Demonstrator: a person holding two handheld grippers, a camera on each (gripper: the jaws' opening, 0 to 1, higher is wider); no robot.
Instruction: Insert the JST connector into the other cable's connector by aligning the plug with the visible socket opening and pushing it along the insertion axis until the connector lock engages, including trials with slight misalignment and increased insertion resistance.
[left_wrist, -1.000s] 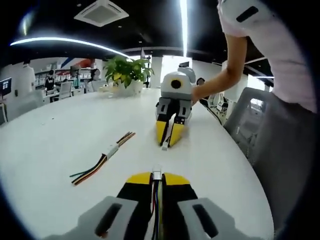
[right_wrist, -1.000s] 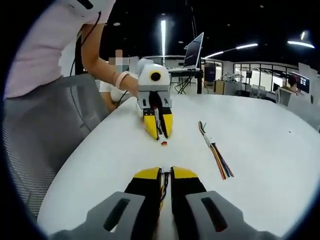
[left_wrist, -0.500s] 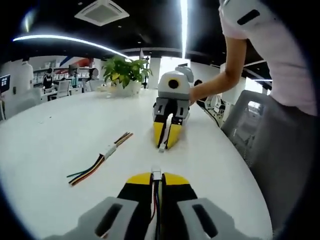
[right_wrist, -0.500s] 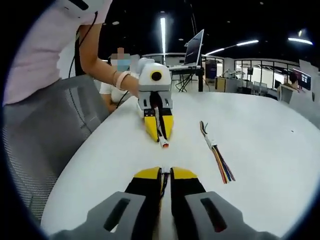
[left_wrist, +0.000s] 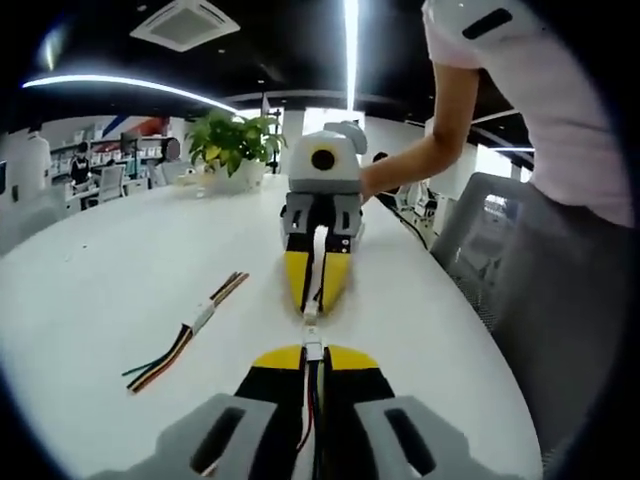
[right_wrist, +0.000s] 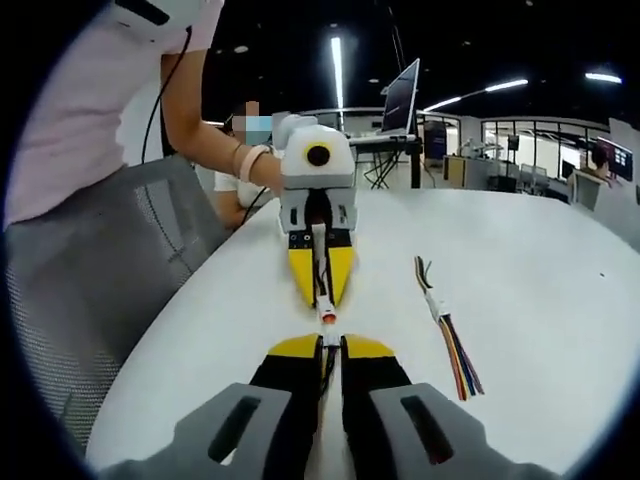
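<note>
In the left gripper view my left gripper is shut on a cable with coloured wires, and its white JST connector sticks out past the yellow tips. Facing it, my right gripper is shut on the other cable's connector. The two connectors stand end to end, nearly in line; whether they touch is unclear. In the right gripper view the right gripper holds its connector just below the left gripper, whose connector shows a reddish end.
A spare joined cable of coloured wires lies on the white table, also seen as the spare cable. A potted plant stands at the back. A person's arm and a grey chair are alongside.
The two grippers have closed the distance head-on; the gap between the connectors has shrunk to almost nothing. Both stay shut on their cables.
</note>
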